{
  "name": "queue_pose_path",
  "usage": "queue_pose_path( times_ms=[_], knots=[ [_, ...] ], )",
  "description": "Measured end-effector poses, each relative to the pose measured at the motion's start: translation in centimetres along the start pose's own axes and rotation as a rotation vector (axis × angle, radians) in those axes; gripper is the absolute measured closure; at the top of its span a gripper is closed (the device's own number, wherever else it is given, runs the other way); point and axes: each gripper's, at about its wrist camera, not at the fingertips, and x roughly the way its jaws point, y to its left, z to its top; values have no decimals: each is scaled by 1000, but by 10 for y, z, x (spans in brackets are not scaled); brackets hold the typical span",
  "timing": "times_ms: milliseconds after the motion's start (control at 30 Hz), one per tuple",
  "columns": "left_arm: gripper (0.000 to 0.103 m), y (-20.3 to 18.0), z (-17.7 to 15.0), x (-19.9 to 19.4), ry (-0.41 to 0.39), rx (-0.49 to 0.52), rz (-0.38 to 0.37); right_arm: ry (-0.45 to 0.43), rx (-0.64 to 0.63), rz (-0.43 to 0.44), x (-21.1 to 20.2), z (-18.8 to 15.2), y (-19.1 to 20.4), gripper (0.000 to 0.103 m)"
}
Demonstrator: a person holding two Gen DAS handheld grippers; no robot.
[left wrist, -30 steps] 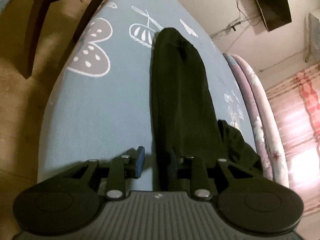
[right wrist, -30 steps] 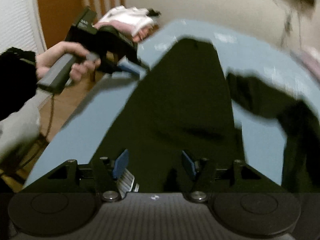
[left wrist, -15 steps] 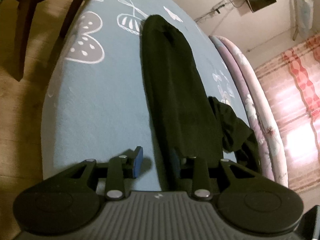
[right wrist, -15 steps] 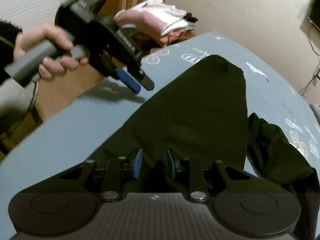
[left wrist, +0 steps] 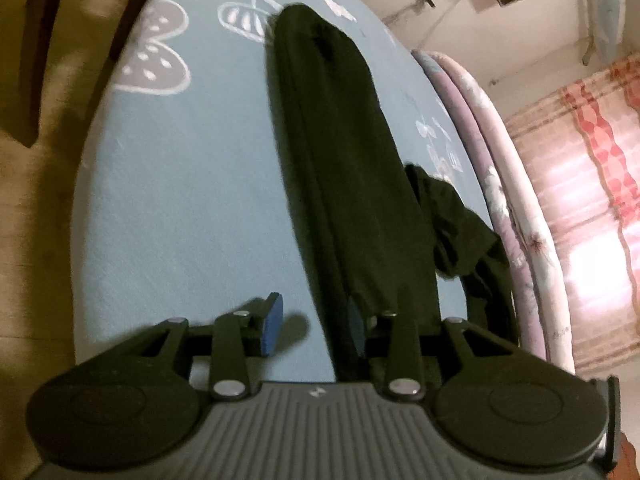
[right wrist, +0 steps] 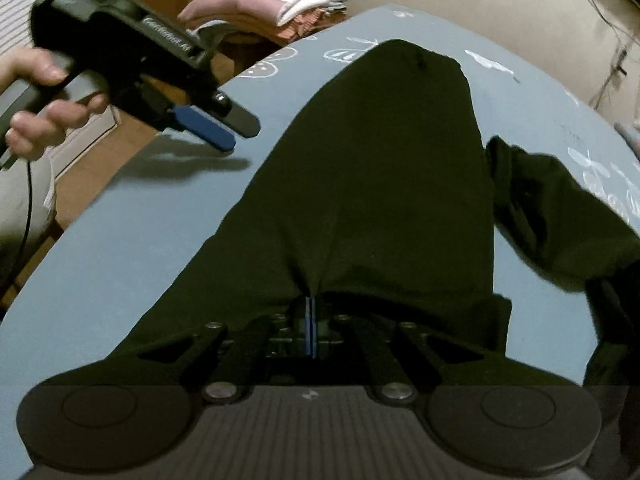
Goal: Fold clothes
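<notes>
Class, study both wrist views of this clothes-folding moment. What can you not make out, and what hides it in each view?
- Right wrist view: the near hem of the black garment is hidden behind the right gripper.
- Left wrist view: the left gripper has its right finger lost against the dark cloth.
- Right wrist view: the folded pile is too blurred to count.
- Both views: the garment's type is unclear.

One black garment (right wrist: 384, 184) lies ahead of the right tongs (right wrist: 311, 330), with one loose sleeve (right wrist: 560, 216) off to their right. Two tongs are in view; the left tongs (right wrist: 222, 128) hover to the left, held by one hand (right wrist: 44, 108). One blue sheet (left wrist: 192, 200) lies under everything. One pile of folded clothes (right wrist: 272, 12) sits beyond the left tongs, perhaps four or five pieces; the layers blur together.
</notes>
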Motion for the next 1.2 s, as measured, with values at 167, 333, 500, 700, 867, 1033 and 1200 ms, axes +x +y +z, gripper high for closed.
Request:
queue_pose_path(
  times_ms=[167, 333, 500, 700, 867, 1033, 1200],
  knots=[
    [69, -13, -9, 4, 15, 32, -14, 2, 9, -20, 1, -1, 3, 101],
    [71, -26, -12, 12, 35, 65, -18, -2, 16, -31, 3, 1, 1, 101],
    [72, -32, -13, 20, 52, 70, 1, -8, 29, -28, 4, 0, -1, 101],
    [100, -26, -18, 23, 37, 8, 13, -14, 45, -26, 3, 0, -4, 97],
    [102, -19, -24, 7, -8, -32, 41, -29, 70, -58, -5, -2, -4, 47],
    [102, -5, -26, -11, -38, -81, 73, -39, 95, -51, -13, -5, -4, 47],
    [102, 9, -29, -28, -68, -129, 105, -43, 105, -58, -15, -5, -1, 47]
  ],
)
